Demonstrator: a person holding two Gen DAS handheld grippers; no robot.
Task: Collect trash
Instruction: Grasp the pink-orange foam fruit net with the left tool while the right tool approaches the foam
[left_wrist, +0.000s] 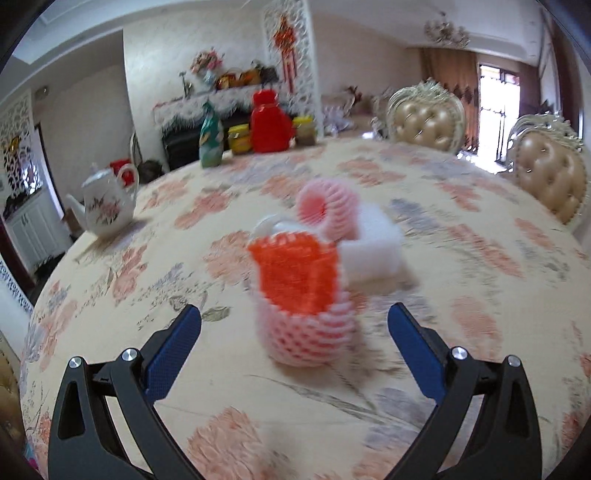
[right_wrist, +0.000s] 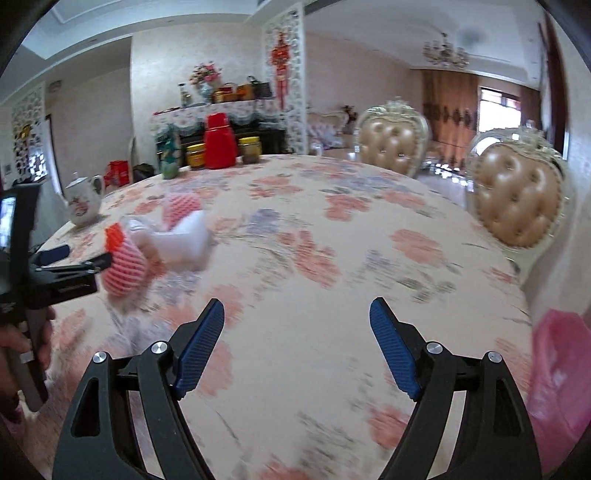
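1. Left wrist view: the left hand-held gripper (left_wrist: 294, 321) has its two blue fingers (left_wrist: 173, 350) spread wide, with nothing between them.
2. Just ahead of it, on the flowered cloth of the bench (left_wrist: 461, 258), lies a heap of trash — a pink foam net (left_wrist: 314, 332) nearest the fingers, with an orange net (left_wrist: 295, 275) standing in or against it; the blur leaves that unclear.
3. Behind these sit a white foam block (left_wrist: 373, 254) and a second pink foam net (left_wrist: 327, 206), curled into a ring and touching the block.
4. At the far left of the bench stands a white teapot (left_wrist: 107, 206); at the far edge are a red jug (left_wrist: 269, 123), a green bottle (left_wrist: 211, 138) and yellow-lidded jars (left_wrist: 238, 138).
5. Two padded chairs (left_wrist: 424, 118) stand beyond the bench on the right.
6. Right wrist view: the right hand-held gripper (right_wrist: 296, 325) is likewise open and holds nothing, over a bare stretch of cloth.
7. The trash heap is well to its left — the pink foam net (right_wrist: 123, 266) and white foam block (right_wrist: 184, 243) — with the left hand-held gripper (right_wrist: 99, 263) right beside the net, probably touching it.
8. A pink plastic bag (right_wrist: 561, 369) shows at the right edge, beside the bench.
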